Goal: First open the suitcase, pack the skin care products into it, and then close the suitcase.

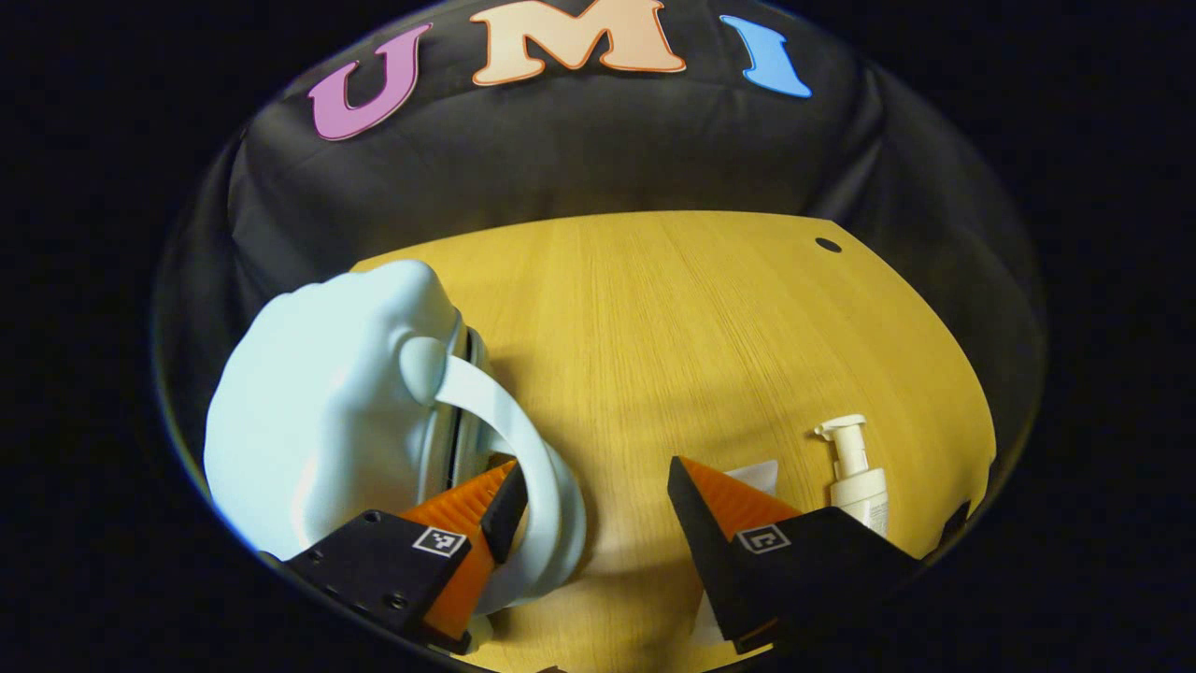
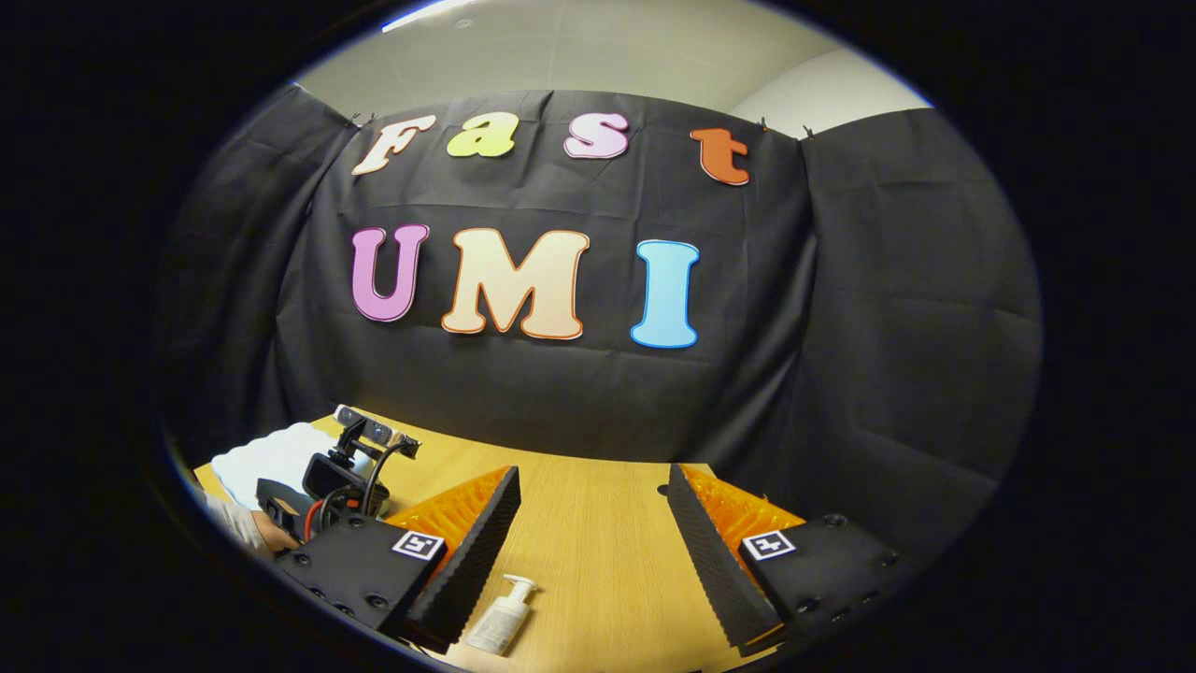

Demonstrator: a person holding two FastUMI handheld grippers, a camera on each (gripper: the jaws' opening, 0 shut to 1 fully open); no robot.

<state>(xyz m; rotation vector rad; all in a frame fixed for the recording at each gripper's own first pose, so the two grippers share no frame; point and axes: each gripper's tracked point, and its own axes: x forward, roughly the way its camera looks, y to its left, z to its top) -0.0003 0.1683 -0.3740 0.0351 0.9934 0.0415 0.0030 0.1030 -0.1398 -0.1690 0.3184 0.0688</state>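
We're right at the suitcase [image 1: 327, 421] now, a pale blue shell lying near the counter's [image 1: 673, 327] left edge, lid down and not yet opened, so by our reading the opening step comes first. The left gripper [image 1: 593, 505] is spread wide, with one finger [image 1: 505, 509] tucked against the looped handle [image 1: 523, 449] and the other out over bare wood; nothing is clamped, and we judge it's placed there to hook or pinch that loop and lift the lid. Whether the finger touches the handle or sits just beside it, we can't quite tell. The pump bottle [image 1: 858, 477] stands upright toward the counter's near right corner, with a white tube [image 1: 759, 477] just beside it, half hidden by the finger. Both wait clear of the lid. The right gripper [image 2: 593, 542] hangs wide open and empty above the counter, bottle [image 2: 502, 617] lying below it, likely held back until the case is open.
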